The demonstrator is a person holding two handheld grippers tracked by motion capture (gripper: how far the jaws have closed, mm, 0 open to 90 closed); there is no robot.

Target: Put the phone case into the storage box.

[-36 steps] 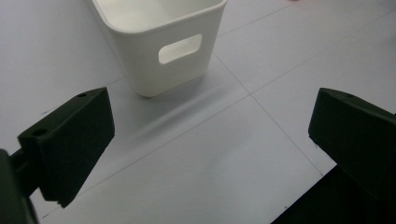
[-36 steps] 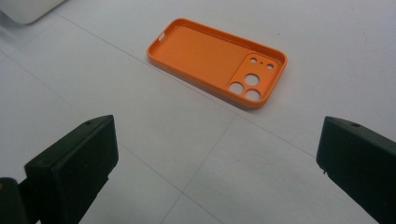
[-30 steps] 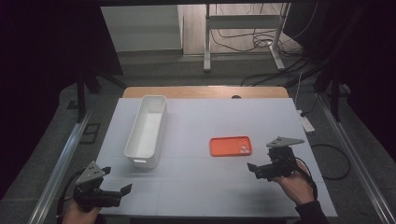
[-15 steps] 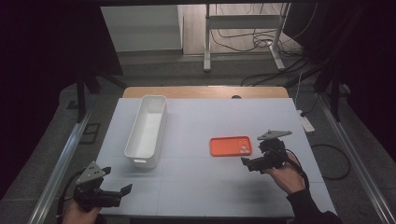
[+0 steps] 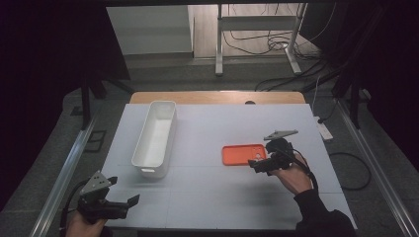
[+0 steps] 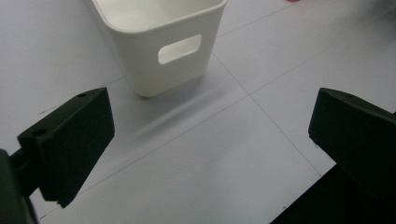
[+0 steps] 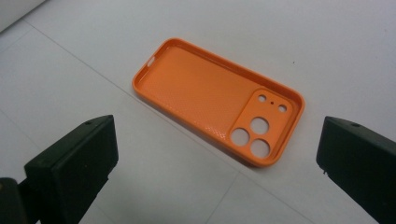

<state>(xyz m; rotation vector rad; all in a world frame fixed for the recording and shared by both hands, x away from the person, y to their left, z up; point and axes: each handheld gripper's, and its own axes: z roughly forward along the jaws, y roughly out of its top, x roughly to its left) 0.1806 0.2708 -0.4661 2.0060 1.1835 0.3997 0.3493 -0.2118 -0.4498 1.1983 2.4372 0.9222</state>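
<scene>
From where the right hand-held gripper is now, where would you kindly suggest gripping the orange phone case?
Probably grip the phone case across its raised long rims, coming from above: it lies flat, open side up, and the right hand-held gripper stands open beside its camera-hole end.

The orange phone case (image 7: 217, 100) I'm reaching toward lies flat on the white table (image 5: 212, 192), hollow side up, its raised rim all round. The camera cut-out block, with three large holes and two small ones, sits at its 4 o'clock end in my right gripper view. From above the orange phone case (image 5: 242, 154) lies at about 3 o'clock on the table, lengthwise left to right.
</scene>
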